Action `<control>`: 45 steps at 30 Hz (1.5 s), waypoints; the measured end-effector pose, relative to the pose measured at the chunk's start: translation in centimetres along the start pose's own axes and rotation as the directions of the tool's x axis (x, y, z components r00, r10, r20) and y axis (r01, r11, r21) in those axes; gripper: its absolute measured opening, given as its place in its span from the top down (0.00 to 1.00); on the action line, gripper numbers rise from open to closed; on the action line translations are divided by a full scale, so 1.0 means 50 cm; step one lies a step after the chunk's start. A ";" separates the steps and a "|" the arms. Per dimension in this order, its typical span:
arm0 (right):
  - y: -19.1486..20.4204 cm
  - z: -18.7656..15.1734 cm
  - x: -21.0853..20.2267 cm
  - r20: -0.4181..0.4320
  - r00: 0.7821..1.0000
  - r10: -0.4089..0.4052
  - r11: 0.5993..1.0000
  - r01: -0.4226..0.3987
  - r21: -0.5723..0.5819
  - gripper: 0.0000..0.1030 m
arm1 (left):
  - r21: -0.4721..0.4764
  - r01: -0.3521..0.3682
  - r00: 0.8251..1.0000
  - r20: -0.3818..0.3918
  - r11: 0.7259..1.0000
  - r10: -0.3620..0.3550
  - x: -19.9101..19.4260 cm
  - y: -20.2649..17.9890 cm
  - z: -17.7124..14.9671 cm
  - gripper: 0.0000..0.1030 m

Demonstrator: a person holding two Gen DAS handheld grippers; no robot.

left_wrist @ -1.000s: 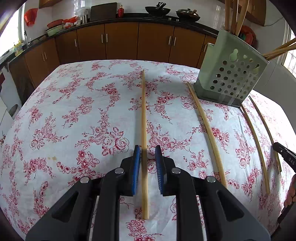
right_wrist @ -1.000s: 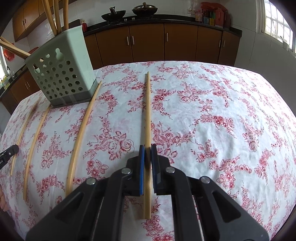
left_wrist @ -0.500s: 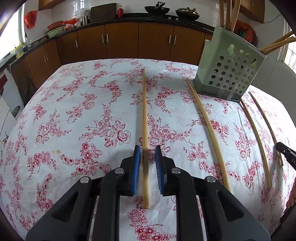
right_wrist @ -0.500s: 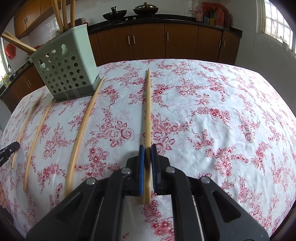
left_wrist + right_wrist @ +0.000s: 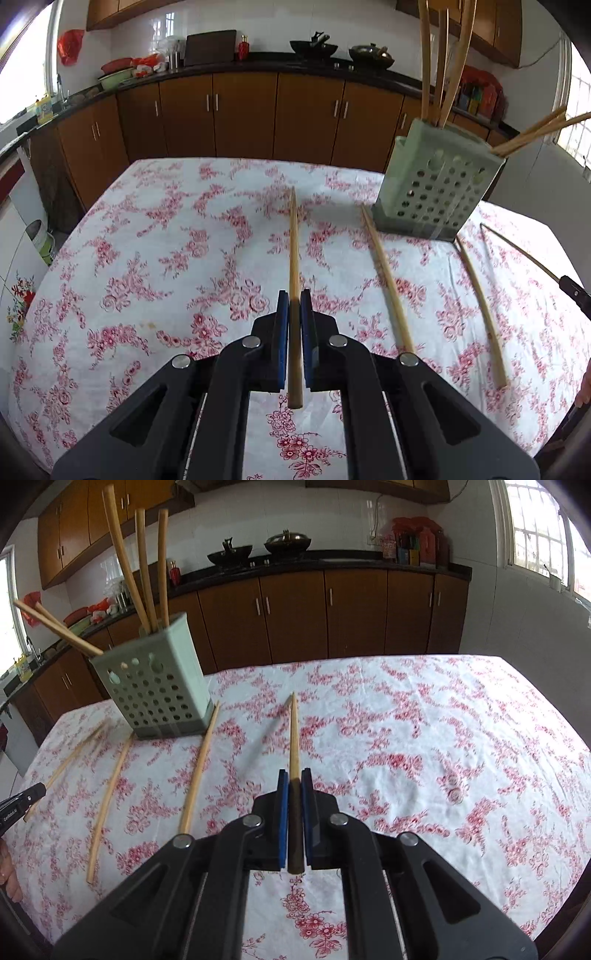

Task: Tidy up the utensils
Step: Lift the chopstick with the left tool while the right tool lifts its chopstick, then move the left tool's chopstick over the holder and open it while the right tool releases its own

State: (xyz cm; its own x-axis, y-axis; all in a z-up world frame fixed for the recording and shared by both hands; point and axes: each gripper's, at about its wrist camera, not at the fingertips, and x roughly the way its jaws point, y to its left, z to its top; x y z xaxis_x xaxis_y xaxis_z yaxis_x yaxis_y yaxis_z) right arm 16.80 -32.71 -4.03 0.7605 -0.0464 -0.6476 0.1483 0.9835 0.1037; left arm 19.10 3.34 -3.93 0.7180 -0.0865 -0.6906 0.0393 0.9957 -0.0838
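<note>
My left gripper [image 5: 294, 301] is shut on a long bamboo chopstick [image 5: 293, 243], held between its blue pads and pointing ahead over the floral tablecloth. My right gripper [image 5: 294, 780] is shut on another bamboo chopstick [image 5: 294, 731], lifted off the cloth with its shadow below. A pale green perforated utensil holder [image 5: 436, 188] stands at the back of the table with several chopsticks upright in it; it also shows in the right wrist view [image 5: 155, 690]. Three loose chopsticks [image 5: 386, 273] lie on the cloth between the two grippers, as in the right wrist view [image 5: 197, 768].
The table [image 5: 147, 258] has a white cloth with red flowers. Brown kitchen cabinets [image 5: 243, 114] and a dark counter with woks stand behind it. The other gripper's tip shows at the edge of each view [image 5: 574, 290] [image 5: 22, 801].
My left gripper has closed on its chopstick. Both grippers have risen and tilted up, lifting their chopsticks off the cloth. The holder now looks farther off.
</note>
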 end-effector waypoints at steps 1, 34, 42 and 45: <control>0.000 0.013 -0.012 0.022 1.000 0.003 1.000 -0.003 0.004 0.92 | -0.008 0.012 0.999 0.029 1.000 -0.012 -0.019 0.002 0.013 0.93; 0.077 0.245 -0.288 0.310 0.866 0.393 0.916 -0.398 -0.049 0.92 | 0.051 0.253 0.896 0.365 0.966 -0.254 -0.297 -0.096 0.212 0.93; 0.112 0.298 -0.294 0.397 0.848 0.351 0.933 -0.354 -0.069 0.92 | 0.013 0.259 0.849 0.473 0.966 -0.235 -0.299 -0.137 0.283 0.93; 0.127 0.313 -0.262 0.397 0.861 0.318 0.946 -0.314 -0.077 0.92 | 0.000 0.232 0.834 0.514 0.973 -0.199 -0.281 -0.148 0.303 0.93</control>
State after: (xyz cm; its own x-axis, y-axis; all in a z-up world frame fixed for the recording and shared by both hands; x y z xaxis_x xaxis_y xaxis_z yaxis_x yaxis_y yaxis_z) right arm 17.68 -28.59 16.93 0.9530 0.2031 -0.2249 -0.1470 0.9588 0.2430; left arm 19.24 -2.31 17.28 0.9486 -0.2529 -0.1902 0.2044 0.9485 -0.2418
